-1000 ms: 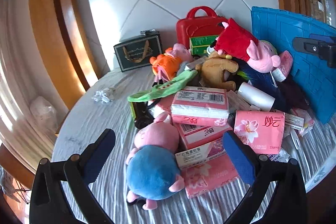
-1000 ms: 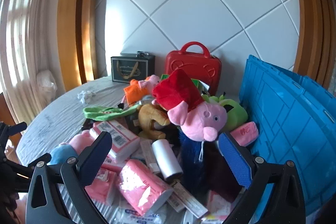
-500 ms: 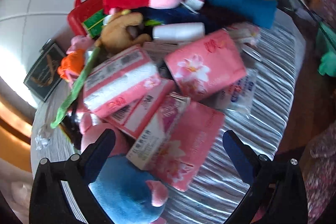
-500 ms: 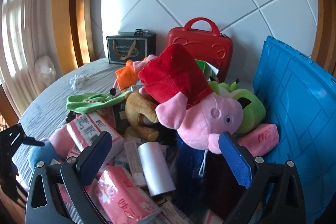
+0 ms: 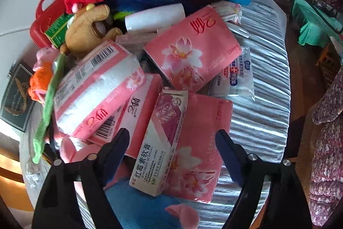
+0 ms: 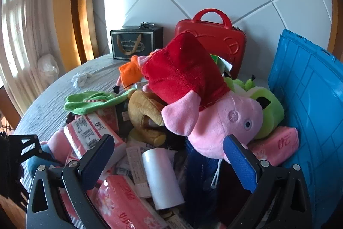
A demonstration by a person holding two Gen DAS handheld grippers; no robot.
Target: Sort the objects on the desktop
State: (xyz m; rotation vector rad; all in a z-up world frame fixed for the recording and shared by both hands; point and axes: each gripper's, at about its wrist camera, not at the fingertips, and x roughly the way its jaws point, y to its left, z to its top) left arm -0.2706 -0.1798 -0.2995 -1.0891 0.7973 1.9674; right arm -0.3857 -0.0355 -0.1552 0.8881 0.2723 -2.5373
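Observation:
A heap of objects covers the table. In the left wrist view my left gripper (image 5: 172,143) is open, its jaws on either side of a pink-and-white carton (image 5: 163,141) that lies on pink tissue packs (image 5: 193,50). A blue-and-pink plush (image 5: 145,209) lies just under it. In the right wrist view my right gripper (image 6: 167,149) is open and empty, close to a pink pig plush in a red dress (image 6: 199,100). A white roll (image 6: 160,177) and a brown plush (image 6: 145,113) lie below it.
A blue crate (image 6: 310,113) stands at the right, a red case (image 6: 214,35) and a dark gift bag (image 6: 135,42) at the back by the white wall. A green cloth (image 6: 92,100) lies on the left. The table edge (image 5: 285,83) is at the right.
My left gripper has tilted down and moved in over the tissue packs and carton. My right gripper has moved forward, closer to the pink pig plush.

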